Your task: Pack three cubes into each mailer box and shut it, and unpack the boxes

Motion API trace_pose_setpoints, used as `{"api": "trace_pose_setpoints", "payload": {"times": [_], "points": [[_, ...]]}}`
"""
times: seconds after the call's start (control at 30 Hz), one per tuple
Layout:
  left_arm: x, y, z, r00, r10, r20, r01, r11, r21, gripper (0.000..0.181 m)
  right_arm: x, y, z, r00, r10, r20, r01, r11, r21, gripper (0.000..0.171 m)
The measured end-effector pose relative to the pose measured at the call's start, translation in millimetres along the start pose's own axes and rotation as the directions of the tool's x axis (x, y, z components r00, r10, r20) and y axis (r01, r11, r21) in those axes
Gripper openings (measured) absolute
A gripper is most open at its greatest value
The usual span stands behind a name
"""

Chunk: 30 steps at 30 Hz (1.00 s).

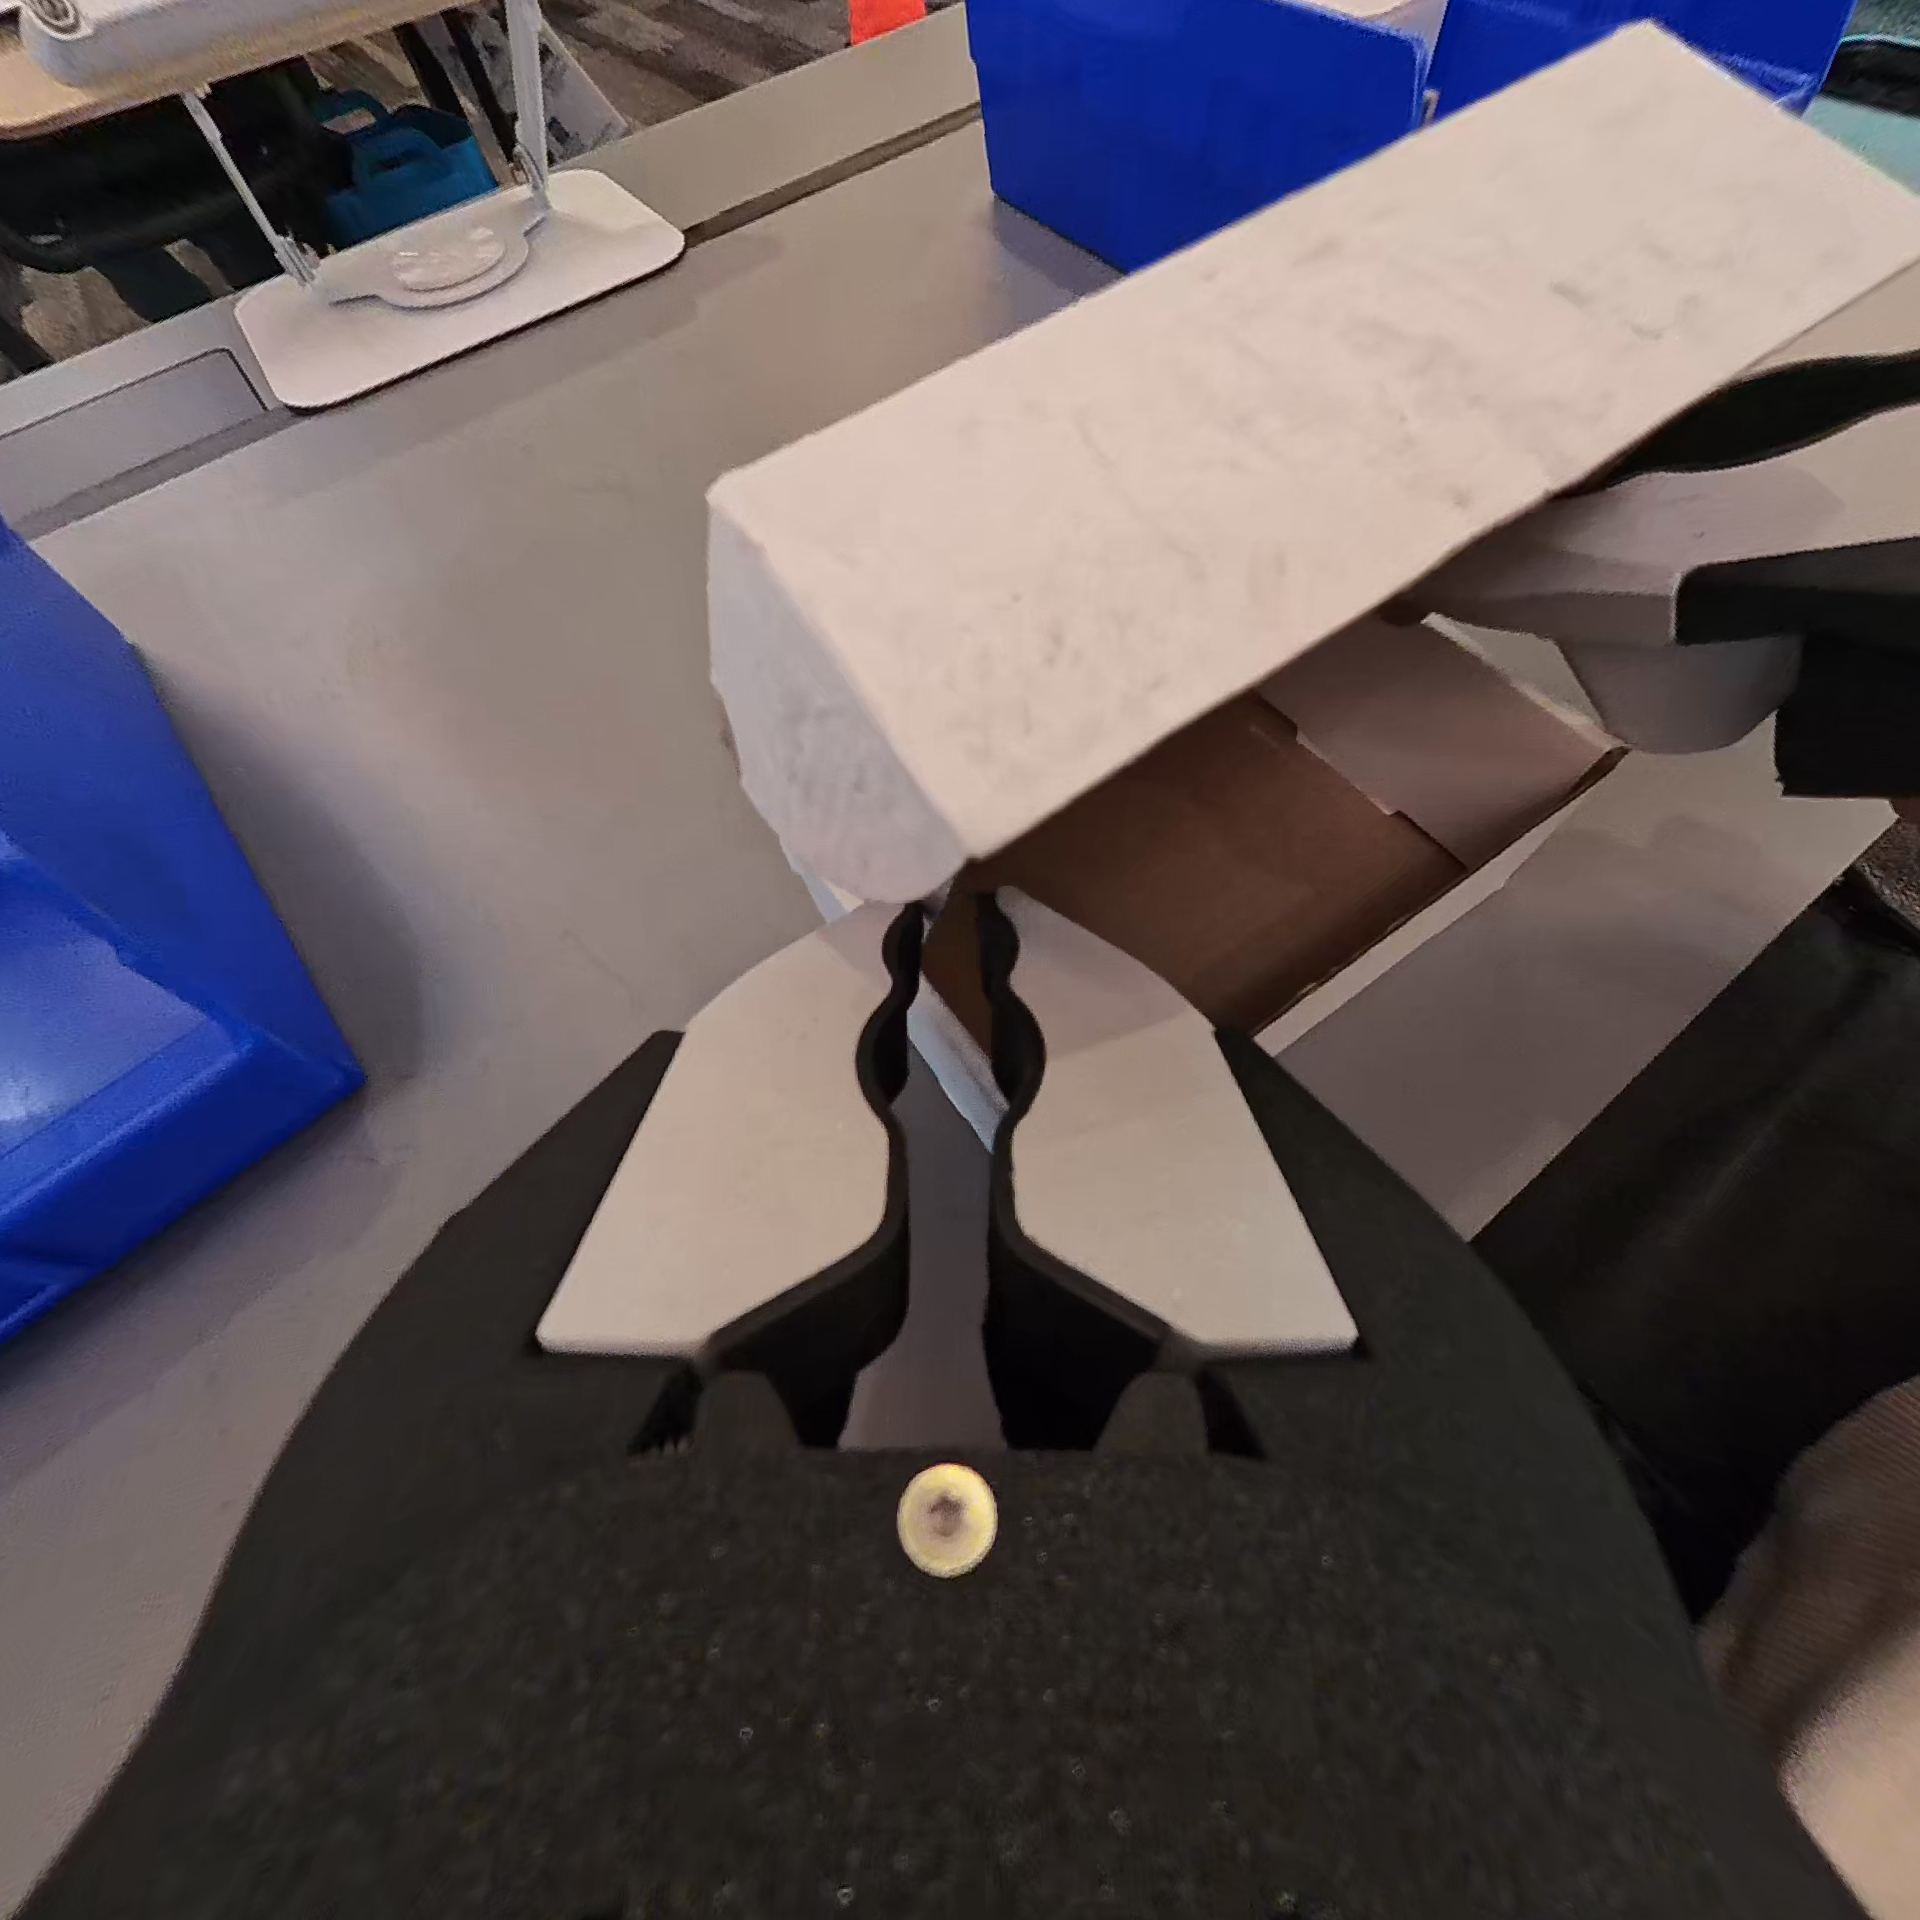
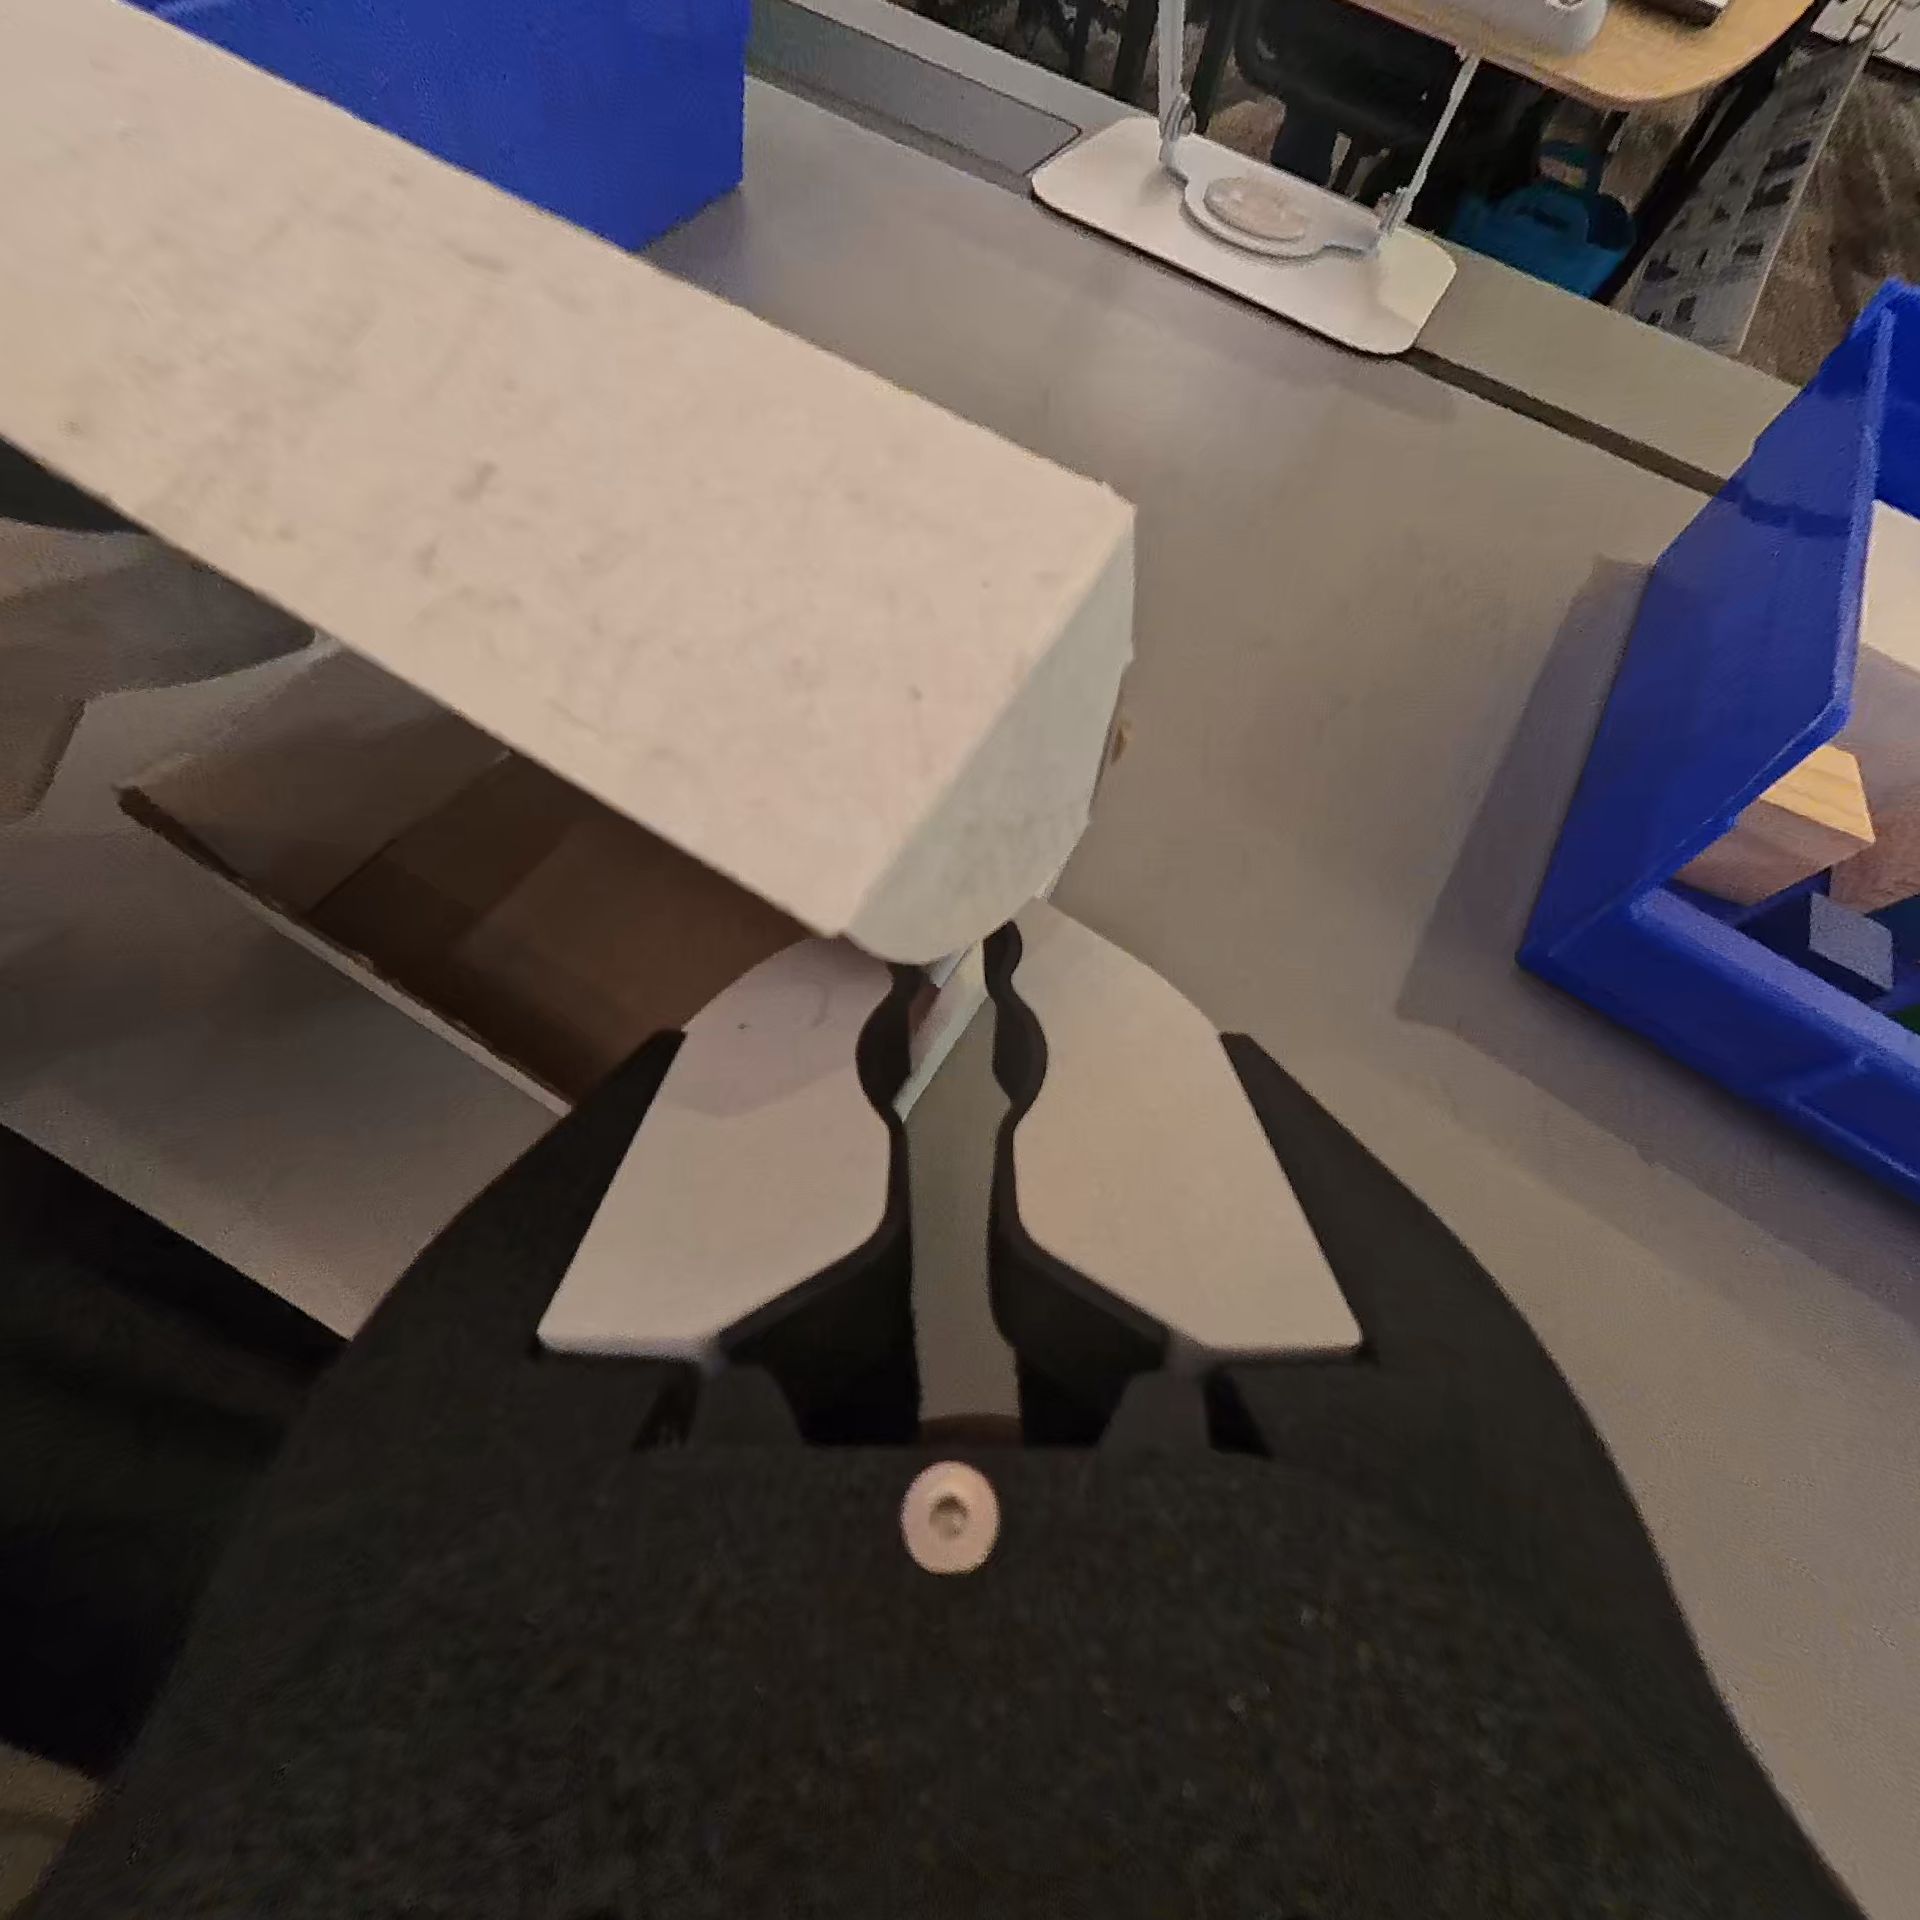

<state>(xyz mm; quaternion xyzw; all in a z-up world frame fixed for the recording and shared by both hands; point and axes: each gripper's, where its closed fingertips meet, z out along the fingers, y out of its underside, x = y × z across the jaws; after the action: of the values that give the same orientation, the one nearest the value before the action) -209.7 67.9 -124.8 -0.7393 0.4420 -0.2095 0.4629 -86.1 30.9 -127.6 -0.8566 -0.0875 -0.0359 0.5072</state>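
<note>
Grey counter [image 1: 436,644] under everything. White mailer box [image 1: 1195,582] mid-counter, lid half raised, brown inside showing. Blue bin [image 2: 1714,748] right, wooden cubes [image 2: 1787,831] inside. My left claw [image 1: 951,914] clenched on lid's left corner flap; my right claw [image 2: 956,961] clenched on right corner flap.

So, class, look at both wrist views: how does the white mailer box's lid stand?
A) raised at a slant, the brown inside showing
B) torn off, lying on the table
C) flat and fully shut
A: the lid slants up over the brown interior, with the left gripper and right gripper at its front corners.
</note>
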Motion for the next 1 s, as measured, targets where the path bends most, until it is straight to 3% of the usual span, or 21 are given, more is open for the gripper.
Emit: {"api": "trace_pose_setpoints", "payload": {"times": [0.33,0.43,0.63,0.87,1.0], "points": [[14,16,14,0.999,0.001,-0.052,-0.005,0.997,-0.073,0.001,-8,3,7,0.999,-0.031,0.022,0.032,0.998,-0.049,0.009],[8,14,8,1.000,0.017,-0.014,-0.018,0.998,-0.068,0.018,-8,2,7,0.998,-0.066,0.014,0.067,0.997,-0.031,0.010],[-12,16,-1,0.998,-0.066,0.019,0.066,0.996,-0.054,0.032,-5,5,7,0.998,-0.040,0.038,0.042,0.999,-0.035,0.009],[0,-8,3,1.000,-0.022,-0.006,0.022,0.999,0.048,0.025,-13,4,5,0.998,-0.049,0.040,0.052,0.997,-0.055,0.010],[-1,-9,3,1.000,-0.014,0.005,0.014,0.998,0.056,0.019,-22,2,0,0.988,0.104,0.118,-0.093,0.991,-0.100,0.012]]}}
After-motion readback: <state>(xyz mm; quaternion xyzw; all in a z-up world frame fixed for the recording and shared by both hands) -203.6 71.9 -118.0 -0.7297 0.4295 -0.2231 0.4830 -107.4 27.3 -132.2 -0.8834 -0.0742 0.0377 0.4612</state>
